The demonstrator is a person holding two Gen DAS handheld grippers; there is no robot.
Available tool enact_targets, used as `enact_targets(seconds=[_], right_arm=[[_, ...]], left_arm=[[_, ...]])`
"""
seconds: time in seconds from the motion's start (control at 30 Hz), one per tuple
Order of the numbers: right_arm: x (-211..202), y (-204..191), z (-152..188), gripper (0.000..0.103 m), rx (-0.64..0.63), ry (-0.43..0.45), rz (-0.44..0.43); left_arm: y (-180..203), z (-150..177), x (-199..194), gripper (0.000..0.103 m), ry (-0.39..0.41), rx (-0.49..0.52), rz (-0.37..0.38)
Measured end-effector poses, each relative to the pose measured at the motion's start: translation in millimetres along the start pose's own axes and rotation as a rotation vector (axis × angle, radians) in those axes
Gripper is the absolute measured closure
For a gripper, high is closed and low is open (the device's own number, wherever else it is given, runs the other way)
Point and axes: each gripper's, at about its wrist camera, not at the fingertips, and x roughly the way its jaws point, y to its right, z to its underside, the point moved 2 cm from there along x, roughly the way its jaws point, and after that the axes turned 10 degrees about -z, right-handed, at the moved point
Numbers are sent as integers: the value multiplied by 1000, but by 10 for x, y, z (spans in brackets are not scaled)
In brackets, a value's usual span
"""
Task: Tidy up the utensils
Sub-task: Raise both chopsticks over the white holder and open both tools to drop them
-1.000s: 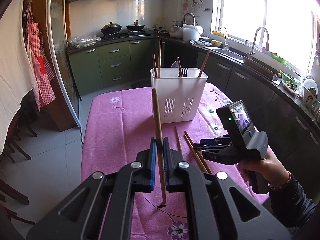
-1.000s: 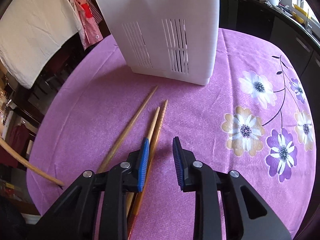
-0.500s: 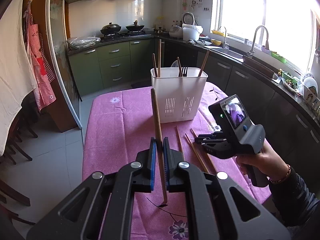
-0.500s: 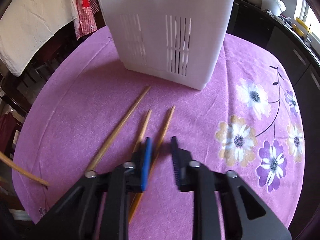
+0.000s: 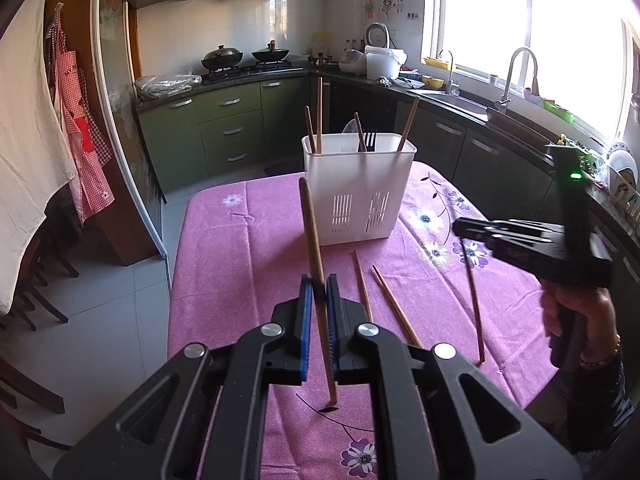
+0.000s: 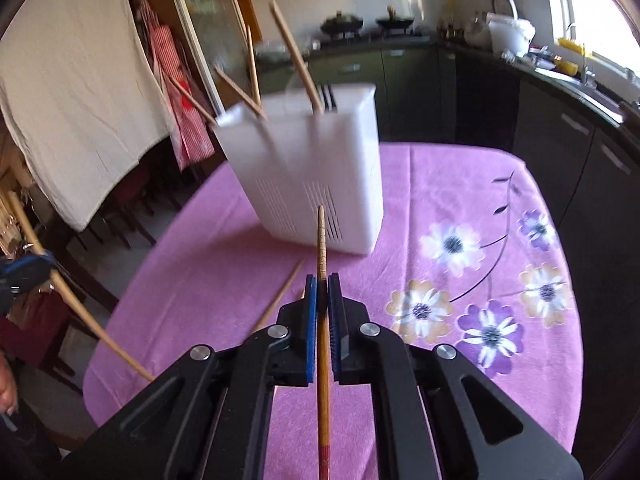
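Left wrist view: my left gripper (image 5: pixel 319 285) is clamped on a chopstick (image 5: pixel 310 224), upright, in front of the white caddy (image 5: pixel 358 192).
Right gripper (image 6: pixel 322 285): I have it closed on a second chopstick (image 6: pixel 321 236), pointing at the caddy.
Loose chopsticks (image 5: pixel 394 304): two on the pink tablecloth (image 5: pixel 240 248), near the caddy's base.
Caddy contents: chopsticks and a fork (image 5: pixel 370 140).

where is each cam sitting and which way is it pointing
Left wrist: rides the left gripper, above the near table end, facing the white caddy and kitchen window; its fingers clamp an upright chopstick; the right gripper and hand show.
Right wrist: rides the right gripper, raised over the table, facing the caddy; its fingers clamp another chopstick.
Shared: caddy, pink tablecloth, loose chopsticks.
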Motion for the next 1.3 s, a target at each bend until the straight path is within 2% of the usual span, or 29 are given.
enact_targets(seconds=[0.2,0.4,0.6,0.87,1.1,1.3], right_arm=[[-745,-99,264,97,-35,142,-6],[-1338,-213,604,97,-82,241,-23],[-1639,-399,869,97,-168,273,-6],[-1749,-391,909,97,-150,297,-21],[-1761,-302,920,97,-124,306,-36],[-1781,-234,923,97,-107,313,-38]], left_arm=[[30,19,-40,96,4,13,-2],[36,63,-66,96,-4,16,6],[13,94,-86,96,-10,3,17],[32,48,-124,97,1,8,24],[78,-241,-232,97,48,26,48],[43,-948,-341,97,155,8,64]])
